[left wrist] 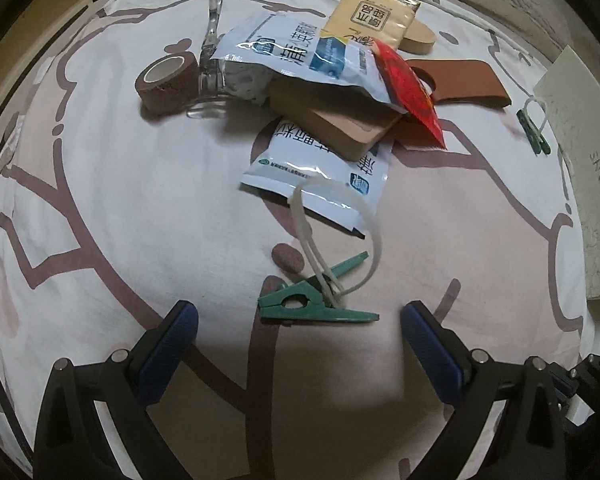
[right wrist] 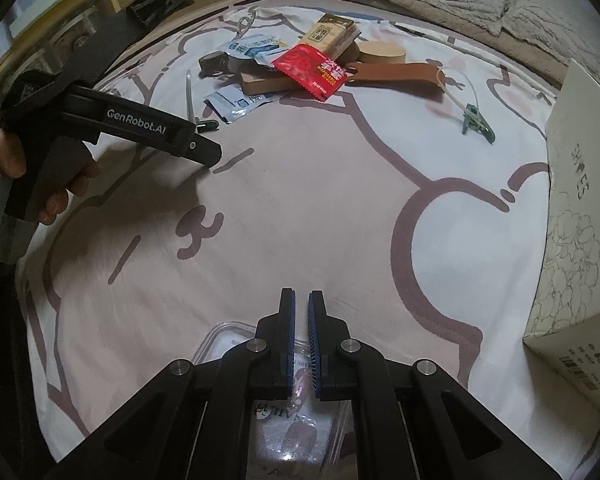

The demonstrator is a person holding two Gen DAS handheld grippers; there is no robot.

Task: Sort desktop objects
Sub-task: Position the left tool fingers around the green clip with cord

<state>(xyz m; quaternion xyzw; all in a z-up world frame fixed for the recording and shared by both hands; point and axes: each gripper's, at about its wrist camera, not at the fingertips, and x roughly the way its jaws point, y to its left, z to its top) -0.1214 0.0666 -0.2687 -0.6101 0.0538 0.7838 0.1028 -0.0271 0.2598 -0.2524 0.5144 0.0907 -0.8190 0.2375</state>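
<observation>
- Our left gripper [left wrist: 299, 316] stood wide open, its ribbed blue pads on either side of a green clip [left wrist: 314, 304] but touching nothing.
- The clip was hard plastic, wedge-shaped, lying flat on the sheet [left wrist: 120, 208] with a pale zip tie [left wrist: 342, 236] looped through it.
- The sheet was soft white-and-pink cloth with brown cartoon outlines, slightly wrinkled.
- Beyond the clip lay a heap: two glossy white-and-blue pouches [left wrist: 320, 172], a tan block with rounded corners [left wrist: 340, 128], a crinkled red packet [left wrist: 410, 88], a yellow packet [left wrist: 370, 12] and a brown leather strap [left wrist: 468, 84].
- A roll of brown tape [left wrist: 168, 80] sat left of the heap, just beside a clear plastic clip [left wrist: 212, 48].
- A second green clip [right wrist: 478, 122] lay well apart on the right, near a white cardboard box [right wrist: 576, 220].
- Our right gripper [right wrist: 302, 304] was clenched on nothing, above a clear plastic container [right wrist: 224, 340].
- We saw broad bare cloth between the right gripper and the heap, bounded on the right by the box wall.
- A hand [right wrist: 28, 168] gripped the left tool's black handle.
</observation>
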